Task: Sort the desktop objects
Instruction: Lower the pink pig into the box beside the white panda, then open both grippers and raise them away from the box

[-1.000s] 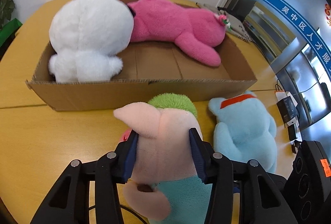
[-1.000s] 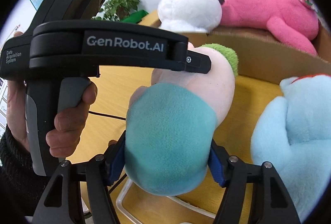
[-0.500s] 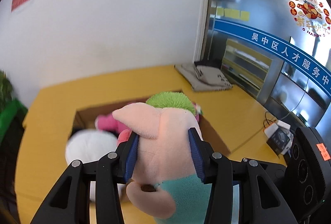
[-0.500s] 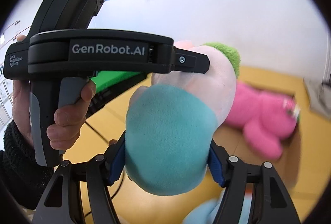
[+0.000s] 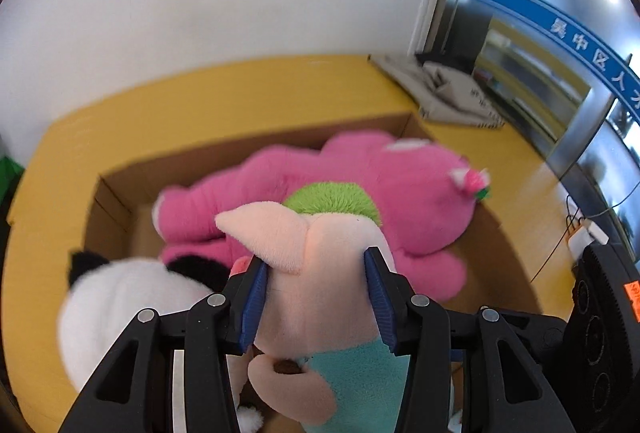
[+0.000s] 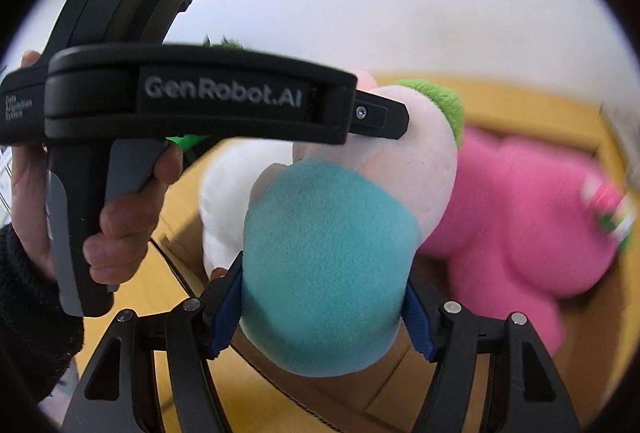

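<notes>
Two plush toys already lie inside the cardboard box (image 5: 116,201): a pink plush (image 5: 360,193) stretched along the far side, and a white plush (image 5: 120,313) with black ears at the near left corner. I count these as sorted. A third item, the pig plush (image 5: 320,273) with a green tuft and teal body, is in transit. I hold it with both tools at once. My left gripper (image 5: 314,297) is clamped on its pale pink head, both blue pads pressed into the fabric. My right gripper (image 6: 324,313) is clamped on its teal lower body, pads likewise pressed in on either side. In the left wrist view the pig plush hangs above the box opening, over the pink plush and just right of the white plush; I cannot tell whether it touches either one. In the right wrist view my left hand (image 6: 100,217) grips the handle of the left tool beside the toy. I judge the remaining work on this item as lowering it into the free space near the box front, then opening both tools. The yellow table (image 5: 240,97) beyond the box carries a folded grey cloth (image 5: 452,93) at far right. Whether further toys wait outside the box cannot be determined from these views.
</notes>
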Motion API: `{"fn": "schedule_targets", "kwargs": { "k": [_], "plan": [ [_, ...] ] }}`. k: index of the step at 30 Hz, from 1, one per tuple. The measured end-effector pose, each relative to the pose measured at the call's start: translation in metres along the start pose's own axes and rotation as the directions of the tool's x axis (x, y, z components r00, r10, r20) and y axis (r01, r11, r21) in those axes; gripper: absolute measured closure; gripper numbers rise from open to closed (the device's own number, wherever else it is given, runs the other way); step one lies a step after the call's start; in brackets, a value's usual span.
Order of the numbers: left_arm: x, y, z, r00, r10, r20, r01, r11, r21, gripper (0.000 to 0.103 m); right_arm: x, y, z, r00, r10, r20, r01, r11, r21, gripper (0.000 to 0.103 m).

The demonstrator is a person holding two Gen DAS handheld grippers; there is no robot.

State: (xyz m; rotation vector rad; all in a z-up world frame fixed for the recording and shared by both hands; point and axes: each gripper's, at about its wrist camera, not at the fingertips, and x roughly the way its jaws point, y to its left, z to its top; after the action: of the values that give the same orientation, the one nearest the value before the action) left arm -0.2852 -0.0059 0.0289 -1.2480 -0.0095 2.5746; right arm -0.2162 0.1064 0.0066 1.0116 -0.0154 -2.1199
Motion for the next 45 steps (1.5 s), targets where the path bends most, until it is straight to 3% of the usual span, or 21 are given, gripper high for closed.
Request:
{"fn": "schedule_targets", "kwargs": {
  "k": [7,11,14,17,19,20,21,26,31,38,45],
  "plan": [
    [0.012,-0.005,-0.015,0.999,0.022,-0.027,-0.020,0.998,0.053,0.050,0.040,-0.002,-0.001,0.984,-0.004,-0.179,0.009,1.000,0.023,0.030],
    [0.014,-0.007,-0.023,1.000,0.014,-0.012,-0.013,0.999,0.042,0.049,0.043,-0.006,-0.008,0.974,0.005,-0.227,0.010,0.998,0.065,0.024],
    [0.013,-0.002,-0.027,1.000,0.003,-0.007,-0.003,1.000,0.012,0.047,0.023,-0.010,-0.013,0.980,0.006,-0.197,0.011,0.996,0.088,0.020],
    [0.012,-0.006,-0.031,1.000,0.028,0.011,-0.028,1.000,0.002,0.043,-0.003,-0.016,-0.020,0.988,-0.056,-0.142,0.073,0.990,0.120,0.015],
    [0.011,-0.009,-0.033,0.998,0.054,0.023,-0.054,0.998,-0.012,0.031,-0.019,-0.016,-0.026,0.987,-0.124,-0.104,0.137,0.982,0.130,0.013],
    [0.008,-0.010,-0.034,0.997,0.066,0.027,-0.065,0.997,-0.034,0.019,-0.027,-0.013,-0.028,0.988,-0.141,-0.070,0.149,0.981,0.128,0.011],
    [0.002,-0.011,-0.036,0.996,0.081,0.037,-0.079,0.996,-0.049,0.015,-0.037,-0.009,-0.029,0.990,-0.142,-0.025,0.144,0.982,0.119,0.003],
    [-0.046,-0.019,-0.052,0.974,0.192,0.120,-0.185,0.980,-0.069,0.015,-0.072,0.016,-0.030,0.977,-0.177,0.120,0.169,0.983,0.075,0.000],
    [-0.100,-0.009,-0.079,0.965,0.215,0.149,-0.193,0.969,-0.152,0.000,-0.082,0.036,-0.041,0.952,-0.279,0.130,0.267,0.959,0.098,0.000],
    [-0.141,-0.017,-0.120,0.949,0.277,0.151,-0.243,0.947,-0.208,0.000,-0.102,0.042,-0.043,0.926,-0.358,0.119,0.345,0.932,0.114,0.000],
    [-0.157,-0.034,-0.150,0.955,0.251,0.156,-0.205,0.943,-0.262,0.000,-0.099,0.045,-0.047,0.899,-0.415,0.138,0.409,0.910,0.071,0.000]
  ]
}}
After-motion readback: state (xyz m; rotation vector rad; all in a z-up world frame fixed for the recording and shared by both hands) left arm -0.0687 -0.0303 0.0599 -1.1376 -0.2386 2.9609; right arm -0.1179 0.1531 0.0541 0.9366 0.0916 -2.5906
